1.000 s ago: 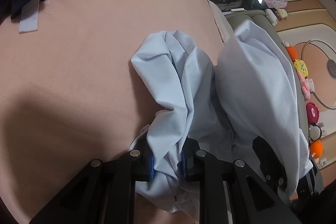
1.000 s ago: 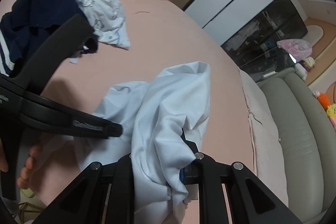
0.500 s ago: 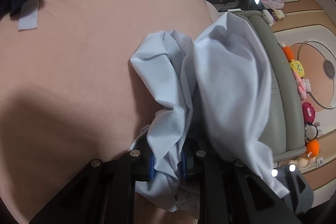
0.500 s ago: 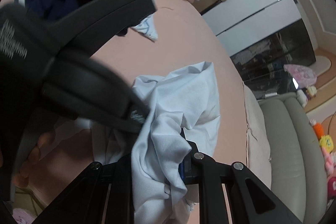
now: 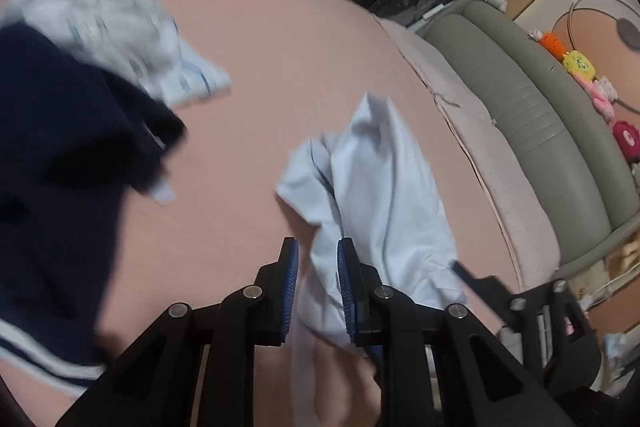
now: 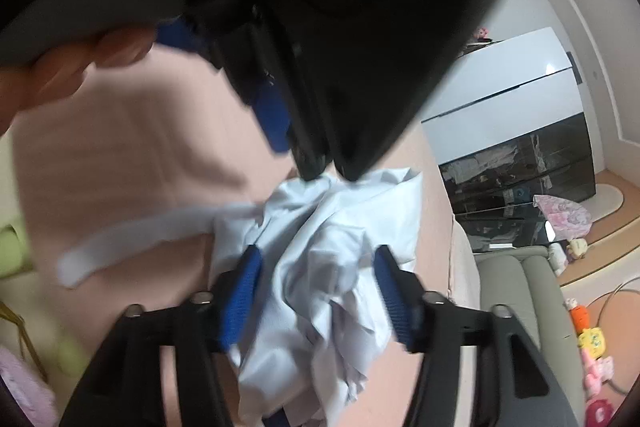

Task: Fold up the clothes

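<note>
The pale blue garment (image 5: 384, 211) lies crumpled on the pink bed (image 5: 280, 75), a fold of it pinched in the closed left gripper (image 5: 318, 291), while the right gripper (image 6: 316, 291), whose fingers (image 6: 240, 291) have just been opening, stands spread around the cloth without pressing it, near a navy garment (image 5: 60, 155).

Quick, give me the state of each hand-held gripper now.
Left hand-held gripper: shut on the pale blue shirt.
Right hand-held gripper: open, jaws just opened; shirt lies between them, unpinched.
</note>
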Action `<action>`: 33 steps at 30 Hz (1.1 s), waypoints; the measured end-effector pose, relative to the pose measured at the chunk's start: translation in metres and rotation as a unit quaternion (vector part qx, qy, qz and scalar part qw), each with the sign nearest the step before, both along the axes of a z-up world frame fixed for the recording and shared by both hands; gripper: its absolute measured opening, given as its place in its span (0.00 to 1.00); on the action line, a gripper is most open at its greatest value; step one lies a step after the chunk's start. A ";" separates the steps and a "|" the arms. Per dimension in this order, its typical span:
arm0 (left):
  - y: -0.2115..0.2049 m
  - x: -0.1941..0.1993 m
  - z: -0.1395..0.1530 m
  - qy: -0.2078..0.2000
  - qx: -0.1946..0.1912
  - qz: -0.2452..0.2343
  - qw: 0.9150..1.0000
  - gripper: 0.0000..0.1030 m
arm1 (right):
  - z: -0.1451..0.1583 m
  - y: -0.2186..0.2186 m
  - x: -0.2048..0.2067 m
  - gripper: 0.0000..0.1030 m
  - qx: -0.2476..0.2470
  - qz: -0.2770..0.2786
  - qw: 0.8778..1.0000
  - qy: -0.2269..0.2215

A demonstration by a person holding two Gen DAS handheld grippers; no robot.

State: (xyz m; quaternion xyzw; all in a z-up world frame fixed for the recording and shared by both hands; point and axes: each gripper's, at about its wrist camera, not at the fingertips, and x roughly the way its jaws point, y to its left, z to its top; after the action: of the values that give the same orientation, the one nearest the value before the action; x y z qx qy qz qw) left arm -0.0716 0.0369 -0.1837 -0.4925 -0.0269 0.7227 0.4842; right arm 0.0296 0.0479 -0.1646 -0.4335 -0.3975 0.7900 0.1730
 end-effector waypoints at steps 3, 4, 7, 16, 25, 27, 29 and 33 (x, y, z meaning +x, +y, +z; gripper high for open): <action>-0.006 -0.003 0.020 0.007 0.017 0.007 1.000 0.18 | 0.018 -0.008 0.010 0.68 0.015 0.009 1.000 0.025; 0.007 -0.005 0.028 0.011 0.020 0.011 1.000 0.18 | 0.023 -0.009 0.013 0.68 0.022 0.010 0.999 0.033; 0.017 0.001 0.046 0.028 0.030 0.009 0.999 0.18 | 0.038 -0.007 0.020 0.69 0.033 0.003 0.998 0.055; 0.032 0.028 0.069 0.058 0.039 -0.017 0.997 0.19 | 0.071 0.035 0.030 0.71 0.010 -0.070 0.994 0.086; 0.099 0.062 0.064 0.102 -0.010 -0.070 0.992 0.19 | 0.089 0.111 0.053 0.71 -0.113 -0.183 0.972 0.096; 0.112 0.071 0.062 0.116 -0.021 -0.085 0.989 0.19 | 0.091 0.125 0.059 0.71 -0.126 -0.206 0.965 0.099; 0.124 0.080 0.059 0.131 -0.030 -0.099 0.986 0.19 | 0.089 0.129 0.066 0.71 -0.139 -0.215 0.961 0.102; 0.140 0.091 0.041 0.156 -0.076 -0.101 0.980 0.19 | 0.087 0.140 0.079 0.71 -0.221 -0.198 0.948 0.116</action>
State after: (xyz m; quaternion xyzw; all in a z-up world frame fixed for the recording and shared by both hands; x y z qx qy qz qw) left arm 0.0195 0.1771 -0.1423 -0.4096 0.1543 0.7376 0.5143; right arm 0.1083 0.1884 -0.0773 -0.4359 -0.0959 0.8529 0.2710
